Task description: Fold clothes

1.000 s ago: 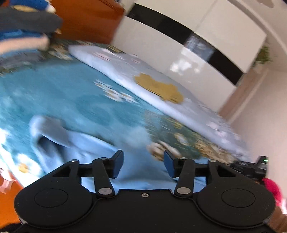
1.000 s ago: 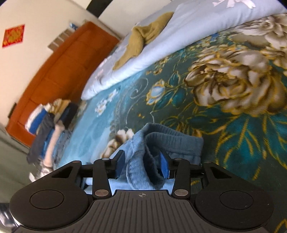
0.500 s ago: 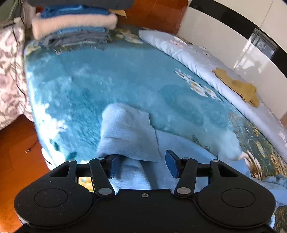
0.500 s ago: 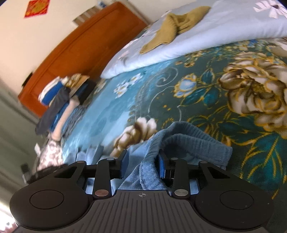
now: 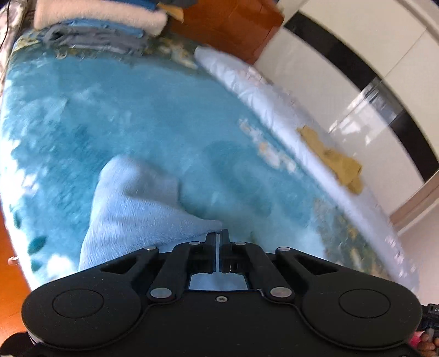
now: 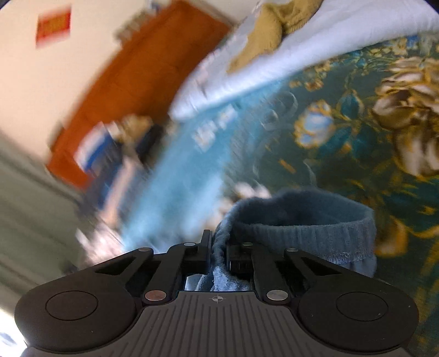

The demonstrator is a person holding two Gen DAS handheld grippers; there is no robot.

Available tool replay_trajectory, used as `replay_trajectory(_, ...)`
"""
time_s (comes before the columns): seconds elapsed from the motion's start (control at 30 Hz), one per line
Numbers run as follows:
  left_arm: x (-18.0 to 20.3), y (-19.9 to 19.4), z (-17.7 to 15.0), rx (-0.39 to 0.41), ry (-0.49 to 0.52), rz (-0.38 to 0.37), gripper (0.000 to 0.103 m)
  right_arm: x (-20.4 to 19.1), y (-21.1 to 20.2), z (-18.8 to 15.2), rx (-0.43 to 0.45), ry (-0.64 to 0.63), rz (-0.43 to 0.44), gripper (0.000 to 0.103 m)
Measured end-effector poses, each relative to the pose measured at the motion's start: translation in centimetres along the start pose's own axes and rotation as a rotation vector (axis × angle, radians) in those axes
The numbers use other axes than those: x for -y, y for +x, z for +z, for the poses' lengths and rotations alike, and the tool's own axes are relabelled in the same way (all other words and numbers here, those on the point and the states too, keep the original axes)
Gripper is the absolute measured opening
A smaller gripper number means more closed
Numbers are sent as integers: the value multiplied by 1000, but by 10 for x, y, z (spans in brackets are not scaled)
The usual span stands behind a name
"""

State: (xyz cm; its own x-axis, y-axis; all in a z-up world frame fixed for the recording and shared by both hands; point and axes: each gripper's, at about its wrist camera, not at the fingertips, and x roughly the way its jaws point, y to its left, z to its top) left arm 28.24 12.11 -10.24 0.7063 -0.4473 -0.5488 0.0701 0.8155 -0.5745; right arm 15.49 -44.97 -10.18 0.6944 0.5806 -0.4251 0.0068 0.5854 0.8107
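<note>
**Both tongs clamped on the blue garment, on the bed**

1. Left tongs (image 5: pixel 219 233): I see them pressed together at the bottom centre of my left view. They have just been closing. A thin edge of pale blue cloth shows in the slit between the fingers, so I read them as clamped on the garment (image 5: pixel 137 208).

2. Garment, left view: light blue fleece, lying on the bedspread (image 5: pixel 123 109). One flap rises to a blurred peak ahead and to the left of the tongs and runs down into their tips.

3. Right tongs (image 6: pixel 219 244): nearly together, and they too have just been closing. A gathered fold of the garment (image 6: pixel 301 219) sits squeezed between them, so they are clamped on it. To the right of the tongs the ribbed hem stands open in a loop.

4. Bedspread: plain turquoise on the left view, teal with large gold and cream flowers on the right view.

5. White quilt (image 5: pixel 263 90): a long roll along the far side of the bed. A mustard cloth (image 5: pixel 334 162) lies on top of it.

6. Folded stack (image 5: pixel 96 24): cream, blue and grey pieces piled at the far end of the bed, against the orange-brown headboard (image 5: pixel 227 24).

7. Wardrobe (image 5: pixel 356 68): glossy white with a black band, beyond the quilt.

8. Red paper square (image 6: pixel 53 27): on the wall, blurred.
</note>
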Motion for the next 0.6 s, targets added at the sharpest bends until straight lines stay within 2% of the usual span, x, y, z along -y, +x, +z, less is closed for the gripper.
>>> replay_trajectory(0.1, 14, 2, 24, 61, 20, -34, 0, 2, 4, 26, 84, 90, 92, 6)
replay_trajectory(0.17, 25, 7, 43, 80, 52, -44, 0, 0, 12, 47, 120, 121, 123, 6)
replay_trajectory(0.27, 34, 12, 60, 95, 116, -16, 0, -12, 29, 73, 142, 93, 110, 6)
replay_trajectory(0.4, 27, 16, 71, 98, 126, 3, 0, -17, 43, 96, 189, 94, 178, 6)
replay_trajectory(0.5, 18, 20, 80, 104, 117, 49, 0, -18, 55, 113, 209, 85, 157, 6)
replay_trajectory(0.6, 9, 14, 86, 145, 114, 71, 0, -19, 61, 127, 243, 75, 122, 6)
